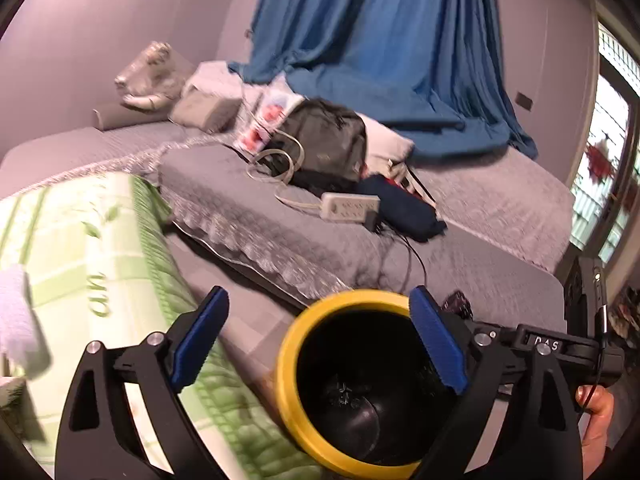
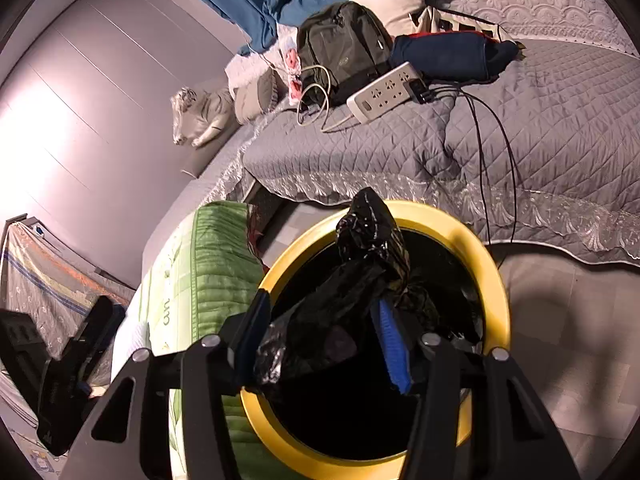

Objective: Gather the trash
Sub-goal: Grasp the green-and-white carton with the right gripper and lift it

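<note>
Grey tiled floor [image 2: 568, 320] underfoot, bedroom all around. Nearest, on that floor: yellow-rimmed bin [image 2: 494, 264], black inside, open top facing up. Right tool [image 2: 324, 340] above its mouth, blue pads parted, crumpled black trash bag [image 2: 360, 280] between them; whether the pads press on it, cannot tell. Bag standing up out of the bin's opening, top reaching the far rim. Left tool [image 1: 320, 344] beside the same bin [image 1: 288, 376], pads spread wide, nothing between them but the yellow rim; one blue pad over the bin's mouth, the other over green cloth. Just left of the bin, green quilted cover [image 2: 208, 264] with a leaf print. Behind, low bed [image 2: 560, 128] under a grey quilted spread with a lace edge. On the bed, white power strip [image 2: 384, 92] with black cables trailing down to the floor near the bin, dark backpack [image 2: 340, 52], navy pouch [image 2: 444, 56], grey pillows. Farther back, blue curtain [image 1: 376, 40] pooling onto the bed, plain pale wall [image 2: 80, 120], bright window [image 1: 604, 152] at the right.
</note>
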`<state>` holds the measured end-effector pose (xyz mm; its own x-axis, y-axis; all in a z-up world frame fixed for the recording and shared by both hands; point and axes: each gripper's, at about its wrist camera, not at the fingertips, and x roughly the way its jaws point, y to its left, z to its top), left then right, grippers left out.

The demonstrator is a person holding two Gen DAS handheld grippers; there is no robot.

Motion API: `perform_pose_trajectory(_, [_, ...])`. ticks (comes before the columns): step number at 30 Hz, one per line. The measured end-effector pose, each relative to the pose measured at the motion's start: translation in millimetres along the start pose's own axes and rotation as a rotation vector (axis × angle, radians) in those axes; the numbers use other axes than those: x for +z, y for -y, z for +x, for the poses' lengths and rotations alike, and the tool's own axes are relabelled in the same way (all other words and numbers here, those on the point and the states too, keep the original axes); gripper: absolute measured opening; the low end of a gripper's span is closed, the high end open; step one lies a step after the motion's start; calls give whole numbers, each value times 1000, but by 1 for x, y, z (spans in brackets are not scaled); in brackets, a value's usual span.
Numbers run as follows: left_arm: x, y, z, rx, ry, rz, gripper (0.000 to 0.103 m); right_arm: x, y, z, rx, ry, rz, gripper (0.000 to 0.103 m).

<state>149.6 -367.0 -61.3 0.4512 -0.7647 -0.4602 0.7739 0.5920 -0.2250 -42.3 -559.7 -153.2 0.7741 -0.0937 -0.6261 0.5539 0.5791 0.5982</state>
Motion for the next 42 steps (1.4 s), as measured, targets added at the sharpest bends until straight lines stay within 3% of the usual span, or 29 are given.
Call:
perform_pose_trajectory(2, [4,-5,-9,18,21,-2,89,1,-4,4,-1,-30,-1,62])
perform_pose_trajectory(7, [12,-21,-37,23,53,-41,89,7,-14,21,-59,-150,1,63])
perform_pose_trajectory(14, [15,-34,-100,110,179,-39,89,-1,-46,12,-61,-116,-68,63])
perform_pose_trajectory(21, [18,-67,-213,167,313,-22,93,-30,-130,-5,111,-22,-308,63])
perform_pose_trajectory(25, [8,-104,-284,262,398,-31,94,-52,-191,-15,252,2,-489,63])
perform_pose_trajectory(29, [-19,-140,-341,440,459,-36,95,-87,-257,-10,385,-49,-678,63])
perform_pose_trajectory(30, [-31,-149,-353,512,464,-42,95,-97,-270,-8,402,-67,-714,63])
perform_pose_trajectory(33, [-62,-172,-371,613,426,-102,95,-138,-325,12,490,-181,-856,63])
perform_pose_trajectory(38, [-116,-202,-382,644,348,-266,95,-196,-399,42,558,-308,-1037,63])
perform_pose_trajectory(42, [-148,-222,-376,643,243,-322,95,-234,-447,63,594,-395,-1138,63])
